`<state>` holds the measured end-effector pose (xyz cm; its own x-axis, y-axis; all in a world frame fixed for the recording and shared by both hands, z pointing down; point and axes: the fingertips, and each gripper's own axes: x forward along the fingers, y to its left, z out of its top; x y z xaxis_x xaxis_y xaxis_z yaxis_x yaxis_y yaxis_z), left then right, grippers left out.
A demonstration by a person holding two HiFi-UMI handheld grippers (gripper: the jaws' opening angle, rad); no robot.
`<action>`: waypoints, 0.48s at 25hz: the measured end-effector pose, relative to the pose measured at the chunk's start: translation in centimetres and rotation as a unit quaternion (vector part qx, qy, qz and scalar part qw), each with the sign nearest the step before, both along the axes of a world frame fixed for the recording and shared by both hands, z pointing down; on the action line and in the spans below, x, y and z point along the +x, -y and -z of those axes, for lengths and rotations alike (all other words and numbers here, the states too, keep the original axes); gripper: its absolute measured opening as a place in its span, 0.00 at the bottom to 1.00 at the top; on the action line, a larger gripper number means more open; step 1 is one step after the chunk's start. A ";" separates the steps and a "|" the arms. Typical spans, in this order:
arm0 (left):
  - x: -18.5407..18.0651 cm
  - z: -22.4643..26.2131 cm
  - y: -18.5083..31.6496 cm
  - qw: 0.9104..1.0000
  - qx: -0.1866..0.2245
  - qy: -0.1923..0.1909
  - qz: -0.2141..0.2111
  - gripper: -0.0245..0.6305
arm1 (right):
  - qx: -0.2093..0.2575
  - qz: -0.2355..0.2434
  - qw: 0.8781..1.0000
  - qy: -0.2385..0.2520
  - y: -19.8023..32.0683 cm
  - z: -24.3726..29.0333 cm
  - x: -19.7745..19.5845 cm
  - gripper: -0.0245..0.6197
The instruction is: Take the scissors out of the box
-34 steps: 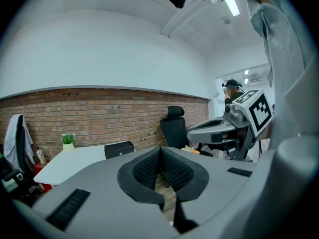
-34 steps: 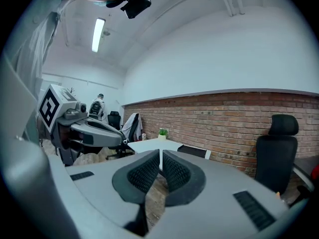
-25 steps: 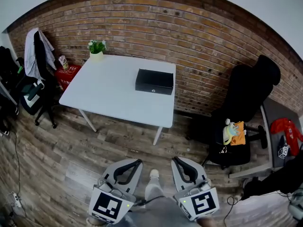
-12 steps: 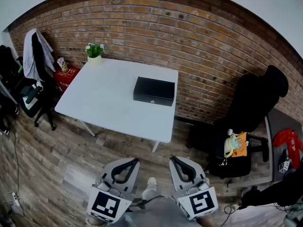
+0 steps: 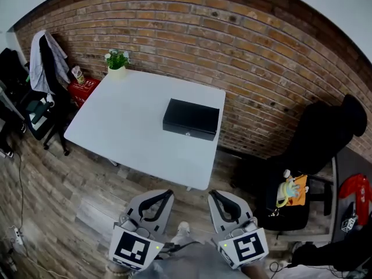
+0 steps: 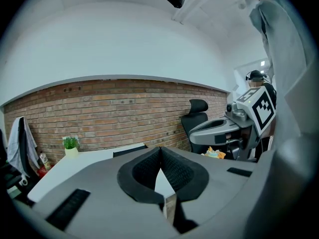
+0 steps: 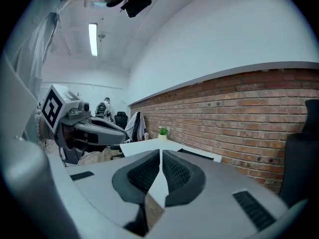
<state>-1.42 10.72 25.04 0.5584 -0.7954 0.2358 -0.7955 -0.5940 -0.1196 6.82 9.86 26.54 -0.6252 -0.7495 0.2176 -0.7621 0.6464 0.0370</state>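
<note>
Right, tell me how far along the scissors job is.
Done: nothing. The black box sits lid down on the white table, and no scissors show. In hand: nothing. The left gripper and right gripper are both shut and empty, short of the table. Left: reach the box, open it, lift the scissors out.

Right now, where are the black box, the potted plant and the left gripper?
black box [image 5: 192,115], head view, middle of its top face.
potted plant [image 5: 117,64], head view, where leaves meet the pot.
left gripper [image 6: 160,151], left gripper view, where its shut fingertips meet.
</note>
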 end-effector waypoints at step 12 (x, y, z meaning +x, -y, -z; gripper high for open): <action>2.3 0.0 7.1 1.000 -0.003 -0.001 0.020 0.07 | -0.004 0.019 1.000 0.003 7.5 0.0 2.1 0.11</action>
<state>0.91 3.58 25.00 0.5273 -0.8152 0.2396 -0.8185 -0.5630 -0.1143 8.93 2.38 26.53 -0.6545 -0.7236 0.2193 -0.7371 0.6752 0.0280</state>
